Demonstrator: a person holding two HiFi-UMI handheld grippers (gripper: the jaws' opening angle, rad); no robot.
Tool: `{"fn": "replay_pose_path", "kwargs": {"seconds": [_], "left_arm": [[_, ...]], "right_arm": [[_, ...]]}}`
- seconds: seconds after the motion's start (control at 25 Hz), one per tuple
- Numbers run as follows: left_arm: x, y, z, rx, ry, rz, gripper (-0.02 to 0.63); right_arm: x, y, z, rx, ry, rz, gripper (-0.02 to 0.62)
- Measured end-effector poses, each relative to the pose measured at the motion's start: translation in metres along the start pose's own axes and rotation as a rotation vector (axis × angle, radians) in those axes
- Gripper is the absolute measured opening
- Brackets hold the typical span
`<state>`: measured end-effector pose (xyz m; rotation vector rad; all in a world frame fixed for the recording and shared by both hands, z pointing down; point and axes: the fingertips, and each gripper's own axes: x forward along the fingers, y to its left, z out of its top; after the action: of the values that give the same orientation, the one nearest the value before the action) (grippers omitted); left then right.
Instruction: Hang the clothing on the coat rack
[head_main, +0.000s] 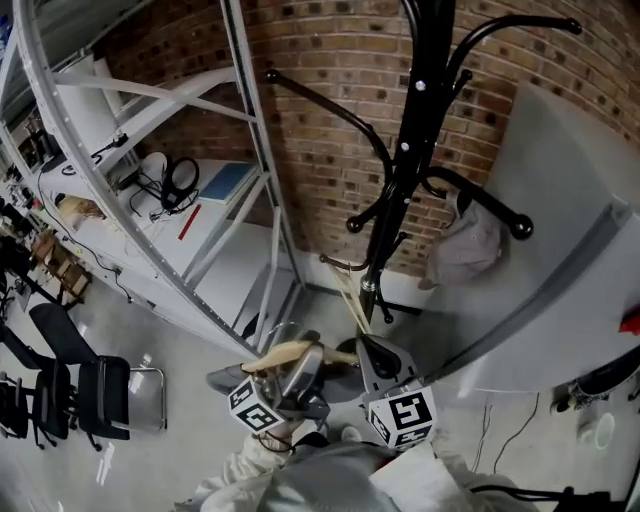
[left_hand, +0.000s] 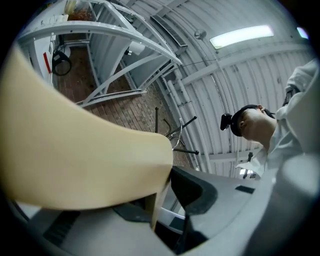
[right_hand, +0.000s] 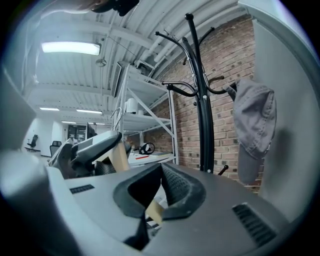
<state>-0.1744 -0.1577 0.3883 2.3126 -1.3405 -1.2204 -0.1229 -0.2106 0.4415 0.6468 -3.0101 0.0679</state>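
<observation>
Grey garment (right_hand: 255, 120) beyond right tongs (right_hand: 161, 187)

The left gripper (head_main: 300, 353) and right gripper (head_main: 373, 350) are grey plastic with black ribbed pads (right_hand: 176, 186) and black-and-white marker cubes (head_main: 402, 417), and the sleeve (head_main: 238, 473) is pale.

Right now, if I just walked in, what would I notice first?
The tall black coat rack grabs the eye first. It stands in the middle against the brick wall, with a grey piece of clothing hanging from a hook on its right side. Just below it, the left gripper and the right gripper both clamp a pale wooden hanger.
</observation>
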Motion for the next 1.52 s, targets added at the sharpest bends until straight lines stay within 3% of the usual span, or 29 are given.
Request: {"fn": "replay_pose_path", "kwargs": {"seconds": [0.44, 1.08, 1.52], "left_arm": [[0.015, 0.019, -0.006, -0.144, 0.113, -0.133, 0.114], [0.023, 0.015, -0.004, -0.281, 0.245, -0.322, 0.114], [0.04, 0.004, -0.006, -0.311, 0.257, -0.38, 0.114]], "right_arm": [[-0.002, -0.015, -0.001, 0.016, 0.015, -0.225, 0.025], [-0.02, -0.006, 0.002, 0.027, 0.001, -0.52, 0.025], [-0.038, -0.011, 0.013, 0.001, -0.018, -0.605, 0.025]]}}
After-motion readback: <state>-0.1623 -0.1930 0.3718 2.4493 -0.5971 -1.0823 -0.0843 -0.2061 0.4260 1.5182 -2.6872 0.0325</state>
